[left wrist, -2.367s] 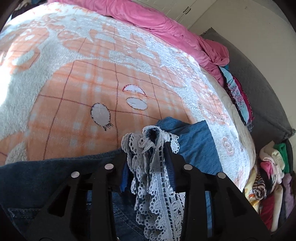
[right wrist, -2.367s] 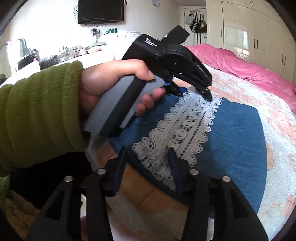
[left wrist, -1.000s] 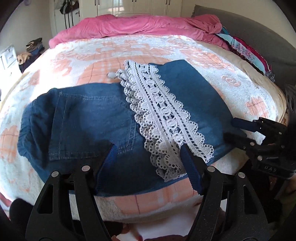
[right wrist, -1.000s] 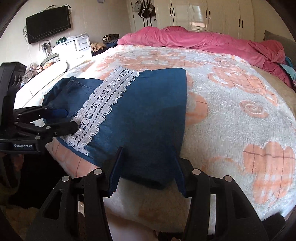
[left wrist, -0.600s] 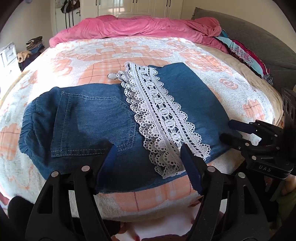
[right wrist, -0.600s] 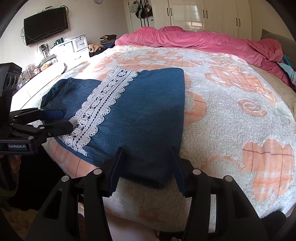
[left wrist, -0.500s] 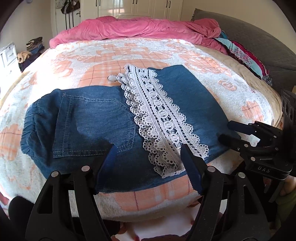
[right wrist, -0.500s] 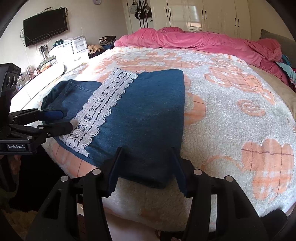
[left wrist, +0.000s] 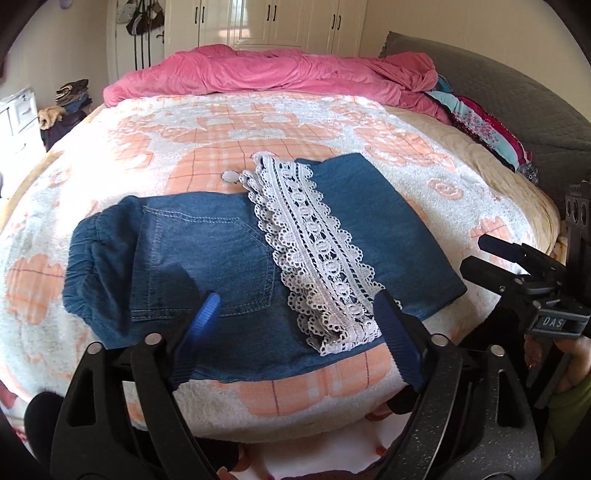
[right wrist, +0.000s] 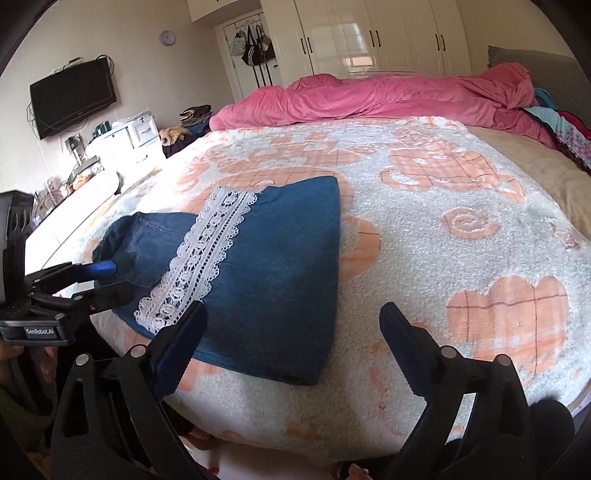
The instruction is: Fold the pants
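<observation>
Daylight falls on a bed (right wrist: 461, 192) with a peach-and-white fleece blanket (left wrist: 258, 122), a pink duvet (right wrist: 369, 98) bunched before white wardrobes (right wrist: 369, 33), and a wall-mounted television (right wrist: 72, 98) above a white dresser (right wrist: 129, 138).

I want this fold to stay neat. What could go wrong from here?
The folded pants lie at the bed's near edge, so a tug could drag them off. The lace hem could snag on the open left gripper or right gripper, and looks skewed, so another fold may end uneven.
</observation>
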`<state>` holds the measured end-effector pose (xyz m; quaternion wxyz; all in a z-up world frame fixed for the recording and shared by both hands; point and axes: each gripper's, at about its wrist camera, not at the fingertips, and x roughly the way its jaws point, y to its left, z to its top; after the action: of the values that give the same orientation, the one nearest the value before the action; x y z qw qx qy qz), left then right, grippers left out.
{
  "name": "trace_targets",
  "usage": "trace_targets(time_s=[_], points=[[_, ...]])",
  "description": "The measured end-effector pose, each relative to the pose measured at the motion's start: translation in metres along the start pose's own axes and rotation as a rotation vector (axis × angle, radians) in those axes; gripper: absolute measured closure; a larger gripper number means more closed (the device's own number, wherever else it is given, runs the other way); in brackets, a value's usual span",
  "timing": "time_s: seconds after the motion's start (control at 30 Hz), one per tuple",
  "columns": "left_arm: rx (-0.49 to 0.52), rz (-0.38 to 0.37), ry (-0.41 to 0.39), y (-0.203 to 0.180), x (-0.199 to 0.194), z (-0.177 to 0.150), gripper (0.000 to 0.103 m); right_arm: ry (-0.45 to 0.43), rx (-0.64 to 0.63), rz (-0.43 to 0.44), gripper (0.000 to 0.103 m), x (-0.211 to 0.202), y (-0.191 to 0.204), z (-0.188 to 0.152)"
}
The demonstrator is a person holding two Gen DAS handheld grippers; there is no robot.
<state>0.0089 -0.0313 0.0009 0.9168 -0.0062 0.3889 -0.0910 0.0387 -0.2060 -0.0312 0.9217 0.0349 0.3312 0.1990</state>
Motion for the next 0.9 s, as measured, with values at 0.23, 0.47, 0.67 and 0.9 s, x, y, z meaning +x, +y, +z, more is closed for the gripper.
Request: trace_targets(time_s=[0.23,0.47,0.67,0.9], points=[[-0.014,0.026,-0.037,0.009,-0.022,0.004,0.010,-0.016,0.010,-0.019,0.005,-0.009,0.002,0.008],[-0.054,0.050,-0.068,0.028,-0.038,0.004,0.010,-0.013,-0.007,-0.009,0.005,-0.010,0.015,0.016],[-0.105,0.086,-0.076,0.053,-0.048,-0.001,0.010,-0.011,-0.037,0.008,0.005,-0.008,0.029,0.029],[-0.212,0.136,-0.090,0.101,-0.061,-0.008,0.010,-0.008,-0.096,0.048,0.005,0.002,0.060,0.052]])
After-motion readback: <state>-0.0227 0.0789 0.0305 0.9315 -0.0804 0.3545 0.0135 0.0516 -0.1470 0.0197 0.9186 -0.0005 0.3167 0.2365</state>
